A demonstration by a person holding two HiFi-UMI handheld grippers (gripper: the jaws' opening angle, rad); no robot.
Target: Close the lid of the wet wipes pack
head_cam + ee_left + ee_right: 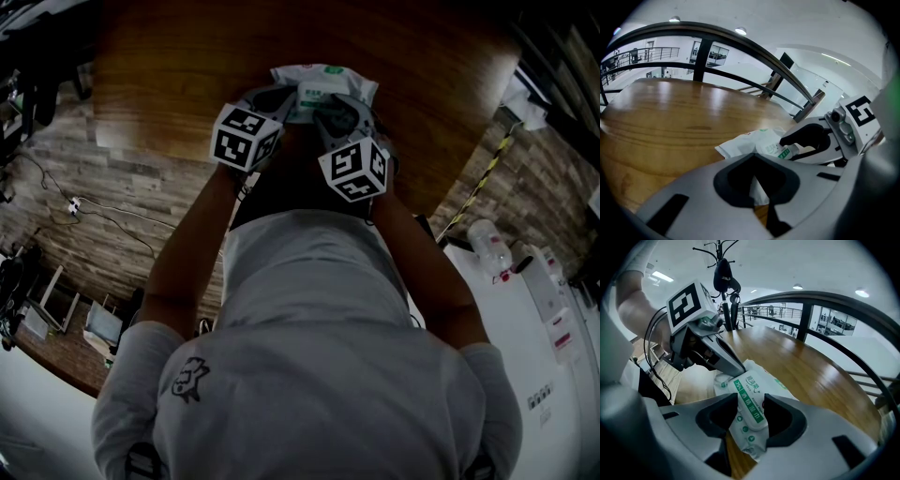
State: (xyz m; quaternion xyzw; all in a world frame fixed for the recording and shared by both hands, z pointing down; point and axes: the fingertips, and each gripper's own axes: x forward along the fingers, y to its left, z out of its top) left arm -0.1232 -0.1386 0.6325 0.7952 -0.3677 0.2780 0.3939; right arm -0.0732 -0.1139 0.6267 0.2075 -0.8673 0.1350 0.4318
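The white wet wipes pack (pixel 323 82) with green print lies near the front edge of the round wooden table (pixel 178 66). Both grippers meet on it. My left gripper (pixel 277 99) holds one end: in the left gripper view a white corner of the pack (pixel 749 140) sits pinched between its nearly closed jaws (pixel 757 188). My right gripper (pixel 337 114) grips the other end; in the right gripper view the pack (pixel 751 405) runs up between the pads (pixel 750 422), its labelled lid lying flat. The left gripper's tip (pixel 735 367) rests on the pack's far end.
A dark curved railing (pixel 754 47) runs behind the table. A coat stand (pixel 723 277) rises at the back. On the right of the head view stand white equipment (pixel 525 319) and a plastic bottle (pixel 489 246). Cables (pixel 103 220) trail over the floor at left.
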